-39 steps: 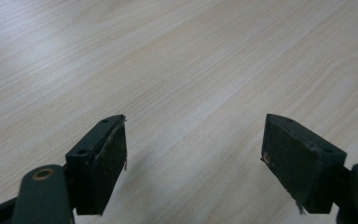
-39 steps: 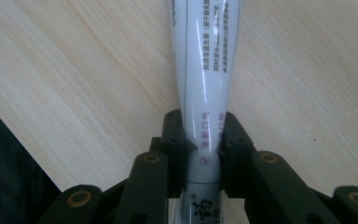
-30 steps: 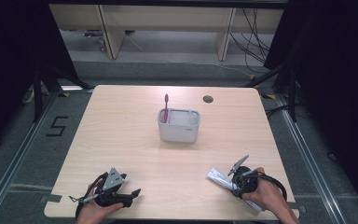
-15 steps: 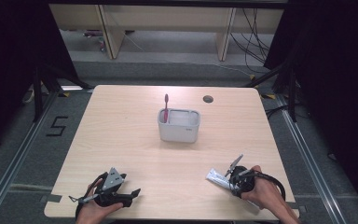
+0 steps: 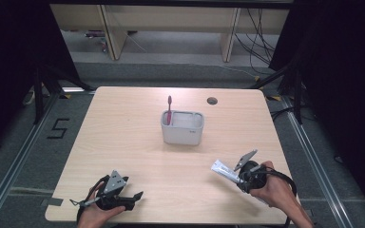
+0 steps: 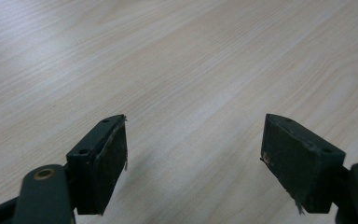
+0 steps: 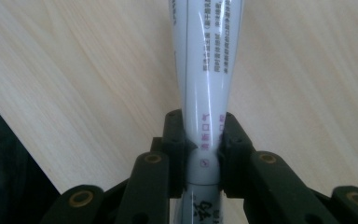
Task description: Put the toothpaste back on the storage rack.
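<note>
Near the table's (image 5: 133, 128) front right corner: white toothpaste tube (image 5: 224, 171), clamped in right gripper (image 5: 240, 179), pointing toward grey holder (image 5: 182, 128). Front left: left gripper (image 5: 135, 195), jaws apart, nothing between.

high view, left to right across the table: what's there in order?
left gripper → pink toothbrush standing in the white holder → table's cable hole → white tube → right gripper clamped on it

Left tool (image 5: 128, 195) lies low with jaws wide apart; right tool (image 5: 237, 176) clamped, tilted upward
</note>
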Demonstrator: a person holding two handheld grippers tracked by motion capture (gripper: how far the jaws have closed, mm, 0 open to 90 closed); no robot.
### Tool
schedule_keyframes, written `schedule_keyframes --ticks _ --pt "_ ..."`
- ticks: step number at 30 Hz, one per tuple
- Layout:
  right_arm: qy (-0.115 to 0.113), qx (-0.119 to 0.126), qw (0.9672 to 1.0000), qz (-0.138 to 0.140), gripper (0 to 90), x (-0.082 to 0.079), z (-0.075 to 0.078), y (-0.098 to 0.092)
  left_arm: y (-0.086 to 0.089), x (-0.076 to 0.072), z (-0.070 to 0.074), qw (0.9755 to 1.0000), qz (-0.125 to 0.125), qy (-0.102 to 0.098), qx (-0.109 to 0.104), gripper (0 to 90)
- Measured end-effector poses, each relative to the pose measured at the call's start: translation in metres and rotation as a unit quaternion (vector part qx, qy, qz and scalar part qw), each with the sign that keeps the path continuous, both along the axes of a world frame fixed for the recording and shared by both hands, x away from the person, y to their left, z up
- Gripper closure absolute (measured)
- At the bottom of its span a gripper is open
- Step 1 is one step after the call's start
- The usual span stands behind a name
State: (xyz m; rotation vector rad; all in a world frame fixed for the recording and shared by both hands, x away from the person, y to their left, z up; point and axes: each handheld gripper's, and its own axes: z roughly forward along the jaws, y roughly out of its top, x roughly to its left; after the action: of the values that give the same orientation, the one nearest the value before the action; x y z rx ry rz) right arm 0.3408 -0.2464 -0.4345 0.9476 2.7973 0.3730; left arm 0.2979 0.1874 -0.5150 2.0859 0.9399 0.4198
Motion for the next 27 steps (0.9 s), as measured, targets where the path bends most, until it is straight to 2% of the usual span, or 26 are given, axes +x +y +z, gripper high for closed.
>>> schedule_keyframes --ticks 1,2,3,5,6,7,8,9,11,12,13,14,15,16,17,18,19,20,22,23,24,25,26,27 --pt "0.000 0.000 1.0000 0.000 76.4 0.000 0.000 0.000 0.000 0.000 0.000 1.0000 0.000 0.000 0.000 22.3" --pt "-0.015 0.018 0.9997 -0.003 76.4 0.002 0.007 -0.002 0.000 -0.001 0.000 1.0000 0.002 0.003 0.000 22.3" --pt "-0.015 0.018 0.9997 -0.003 76.4 0.002 0.007 -0.002 0.000 -0.001 0.000 1.0000 0.002 0.003 0.000 22.3" --pt "-0.033 0.032 0.9989 -0.009 76.4 0.004 0.014 -0.003 0.000 0.000 0.000 1.0000 0.000 0.001 -0.002 22.2" --pt "-0.050 0.050 0.9975 -0.008 76.3 0.009 0.020 -0.004 -0.001 0.000 -0.001 1.0000 0.003 0.001 -0.004 22.0" --pt "-0.050 0.050 0.9975 -0.008 76.3 0.009 0.020 -0.004 -0.001 0.000 -0.001 1.0000 0.003 0.001 -0.004 21.9" --pt "-0.066 0.072 0.9951 -0.014 76.3 0.012 0.027 -0.004 0.000 0.000 0.000 1.0000 0.000 0.002 0.001 21.9" --pt "-0.066 0.072 0.9951 -0.014 76.3 0.012 0.027 -0.004 0.000 0.000 0.000 1.0000 0.000 0.002 0.001 21.7" --pt "-0.084 0.101 0.9911 -0.022 76.3 0.016 0.034 -0.004 0.000 0.000 0.000 1.0000 0.004 0.000 -0.006 21.6" --pt "-0.099 0.130 0.9860 -0.033 76.3 0.019 0.039 -0.001 0.000 0.000 -0.001 1.0000 0.005 0.001 -0.005 21.3" --pt "-0.099 0.130 0.9860 -0.033 76.3 0.019 0.039 -0.001 0.001 0.000 0.000 1.0000 0.000 0.002 0.002 21.3" --pt "-0.102 0.133 0.9854 -0.027 76.3 0.022 0.042 -0.002 0.001 0.000 0.000 1.0000 0.003 0.002 -0.002 21.2" --pt "-0.118 0.159 0.9794 -0.037 76.3 0.025 0.045 0.001 0.000 0.000 -0.001 0.9999 0.008 0.001 -0.010 20.9" --pt "-0.125 0.167 0.9776 -0.027 76.3 0.029 0.047 0.002 0.000 0.000 -0.001 0.9999 0.008 0.001 -0.011 20.9" --pt "-0.125 0.167 0.9776 -0.027 76.3 0.029 0.047 0.002 0.000 0.000 -0.001 0.9999 0.008 0.001 -0.011 20.9" --pt "-0.138 0.187 0.9722 -0.031 76.3 0.034 0.049 0.005 0.000 0.000 0.000 0.9999 0.006 0.001 -0.008 20.9" --pt "-0.138 0.187 0.9722 -0.031 76.3 0.034 0.049 0.005 0.000 0.000 0.000 0.9999 0.006 0.001 -0.008 20.9" --pt "-0.141 0.196 0.9695 -0.040 76.3 0.037 0.052 0.008 0.001 0.001 0.000 1.0000 0.006 0.000 -0.005 20.9" --pt "-0.135 0.198 0.9705 -0.031 76.3 0.041 0.054 0.009 0.001 0.001 -0.001 1.0000 0.006 0.001 -0.003 20.9" --pt "-0.143 0.215 0.9653 -0.041 76.3 0.044 0.056 0.014 0.001 0.000 0.000 1.0000 0.004 0.004 -0.002 20.9" --pt "-0.148 0.215 0.9650 -0.026 76.4 0.048 0.058 0.015 0.000 0.000 -0.001 0.9999 0.007 0.001 -0.011 20.9" --pt "-0.143 0.226 0.9627 -0.040 76.4 0.048 0.060 0.018 0.000 0.001 -0.001 0.9999 0.007 0.002 -0.011 20.9" --pt "-0.144 0.234 0.9611 -0.031 76.3 0.052 0.062 0.019 0.000 0.000 -0.001 0.9999 0.007 0.002 -0.011 20.9" --pt "-0.144 0.234 0.9611 -0.031 76.3 0.052 0.062 0.019 0.000 0.000 -0.001 0.9999 0.007 0.002 -0.011 20.9"
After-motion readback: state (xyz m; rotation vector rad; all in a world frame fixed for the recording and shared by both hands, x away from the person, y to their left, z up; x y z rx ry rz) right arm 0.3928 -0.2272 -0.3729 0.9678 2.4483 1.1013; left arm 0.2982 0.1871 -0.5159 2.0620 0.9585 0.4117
